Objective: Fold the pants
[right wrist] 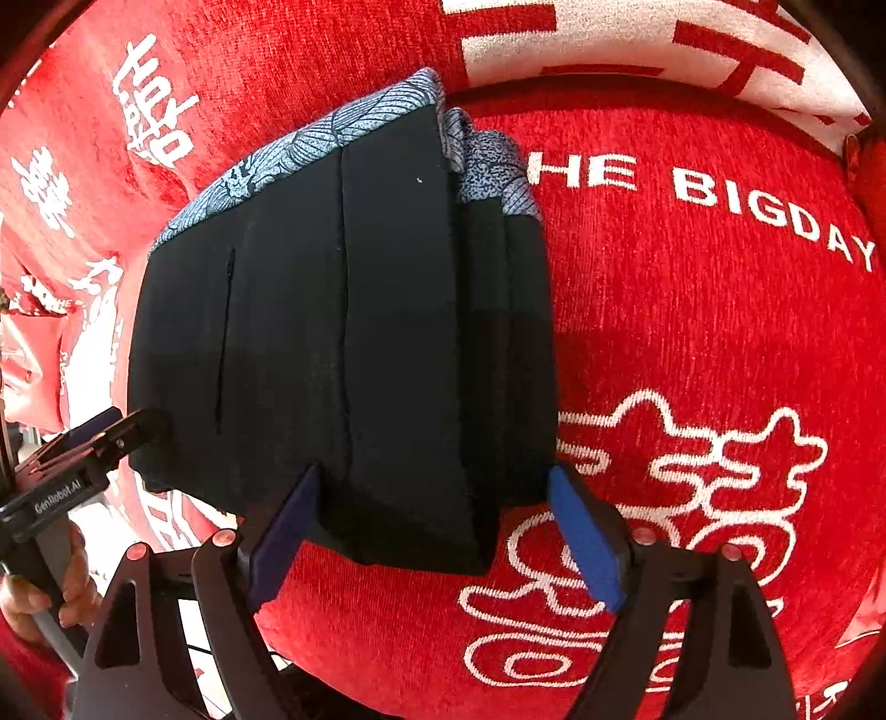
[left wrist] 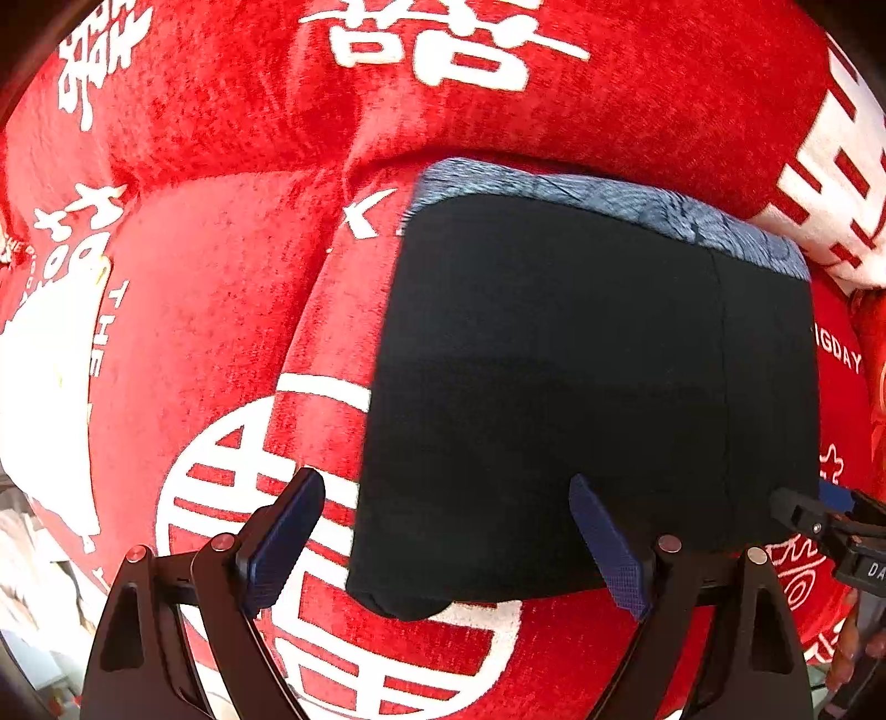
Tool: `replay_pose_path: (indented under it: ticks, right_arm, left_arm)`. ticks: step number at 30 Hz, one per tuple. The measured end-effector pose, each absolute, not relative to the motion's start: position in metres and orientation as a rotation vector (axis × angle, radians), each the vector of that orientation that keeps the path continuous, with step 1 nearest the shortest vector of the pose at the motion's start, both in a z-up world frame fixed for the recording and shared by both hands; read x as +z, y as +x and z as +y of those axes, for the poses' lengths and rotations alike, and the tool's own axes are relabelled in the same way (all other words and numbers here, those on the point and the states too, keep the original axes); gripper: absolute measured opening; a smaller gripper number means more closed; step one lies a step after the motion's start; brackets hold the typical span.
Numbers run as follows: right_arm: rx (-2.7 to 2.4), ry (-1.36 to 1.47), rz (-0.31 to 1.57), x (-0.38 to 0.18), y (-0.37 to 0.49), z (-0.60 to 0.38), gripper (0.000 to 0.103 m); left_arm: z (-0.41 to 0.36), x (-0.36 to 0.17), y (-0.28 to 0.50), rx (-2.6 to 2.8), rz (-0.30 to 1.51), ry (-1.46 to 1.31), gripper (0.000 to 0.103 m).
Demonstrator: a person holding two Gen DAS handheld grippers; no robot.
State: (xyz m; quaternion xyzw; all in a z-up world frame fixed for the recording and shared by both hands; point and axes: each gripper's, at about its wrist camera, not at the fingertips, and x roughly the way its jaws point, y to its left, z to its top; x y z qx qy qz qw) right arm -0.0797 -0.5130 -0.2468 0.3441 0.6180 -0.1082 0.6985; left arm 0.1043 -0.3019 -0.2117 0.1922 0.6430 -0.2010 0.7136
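Folded black pants [left wrist: 554, 360] lie flat on a red cloth [left wrist: 221, 304], with the blue patterned waistband [left wrist: 609, 205] at their far edge. My left gripper [left wrist: 446, 545] stands open over the pants' near left corner, one finger above the red cloth and the other above the black fabric. In the right wrist view the same pants [right wrist: 332, 332] show several stacked layers, and my right gripper [right wrist: 434, 537] is open with the pants' near edge lying between its fingers; the pads do not press it. Each gripper shows in the other's view: the right gripper [left wrist: 814, 507] and the left gripper [right wrist: 127, 421].
The red cloth [right wrist: 692, 332] carries white characters and the words "THE BIGDAY". A white panel with red characters [right wrist: 637, 44] lies beyond the pants. A person's hand [right wrist: 39, 603] holds the left gripper's handle. The surface drops off at the lower left [left wrist: 33, 581].
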Motion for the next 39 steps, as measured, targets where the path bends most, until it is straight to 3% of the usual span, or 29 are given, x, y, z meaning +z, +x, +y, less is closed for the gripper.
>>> replay_pose_path:
  ticks: [13,23,39]
  right_arm:
    - [-0.197,0.893,1.376,-0.256,-0.102,-0.546,0.087]
    - [-0.241,0.902,1.276,-0.223,-0.107,-0.584,0.087]
    - [-0.119,0.992,1.283,-0.261,-0.091,-0.597,0.087]
  left_arm:
    - [-0.3,-0.211,0.138,-0.462,1.433,0.383,0.091]
    - [-0.302,-0.212,0.163,-0.493,1.451,0.314,0.091]
    - [-0.306,-0.243,0.179,-0.691,1.588,0.253,0.091]
